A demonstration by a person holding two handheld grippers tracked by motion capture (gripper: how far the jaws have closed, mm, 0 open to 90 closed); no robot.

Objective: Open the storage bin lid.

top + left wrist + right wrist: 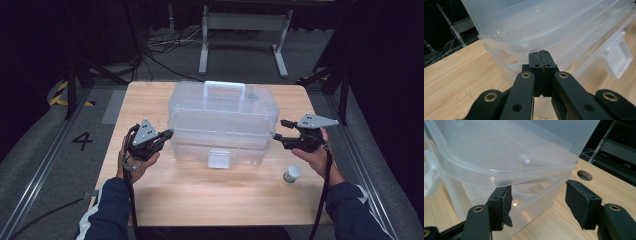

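Two grippers are flanking a clear plastic box (223,122) that is sitting mid-table on the wooden table (200,195). At the box's left end, the left gripper (169,133) is keeping its jaws pressed together, tips touching the box wall just under the lid rim, with nothing between them. At the right end, the right gripper (276,135) is holding its jaws spread, one pad (505,205) lying against the box corner below the rim, the other apart. Near the person's right hand, a small white-capped jar (292,173) is standing on the table
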